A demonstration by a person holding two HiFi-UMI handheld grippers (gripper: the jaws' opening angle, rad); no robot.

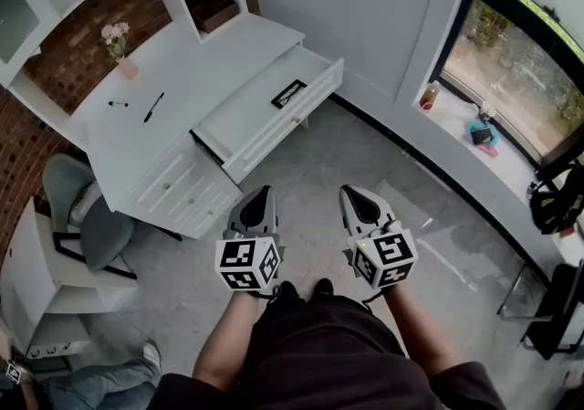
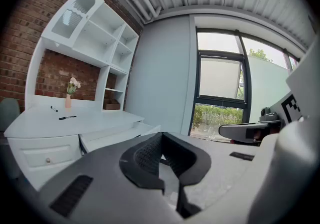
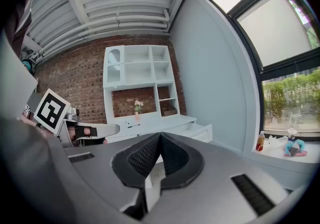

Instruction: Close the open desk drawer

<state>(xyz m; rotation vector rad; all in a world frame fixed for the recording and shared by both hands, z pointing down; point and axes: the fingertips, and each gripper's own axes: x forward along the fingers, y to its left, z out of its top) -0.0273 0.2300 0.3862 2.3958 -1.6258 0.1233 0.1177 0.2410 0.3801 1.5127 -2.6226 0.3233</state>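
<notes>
The white desk (image 1: 173, 79) stands at the upper left of the head view, and its wide top drawer (image 1: 265, 111) is pulled out toward the room. A small black item (image 1: 288, 93) lies inside it. My left gripper (image 1: 262, 191) and right gripper (image 1: 352, 191) hover side by side over the floor, well short of the drawer front. Both are shut with nothing between the jaws. The left gripper view shows its closed tips (image 2: 161, 136) with the open drawer (image 2: 120, 135) ahead to the left. From the right gripper (image 3: 159, 136) the drawer (image 3: 199, 130) lies ahead.
A grey chair (image 1: 91, 216) stands left of the desk's lower drawers (image 1: 182, 189). On the desk are a flower vase (image 1: 119, 47) and pens (image 1: 153, 107). A window sill (image 1: 456, 125) with a bottle (image 1: 429, 95) runs along the right; a black chair (image 1: 557, 308) is far right.
</notes>
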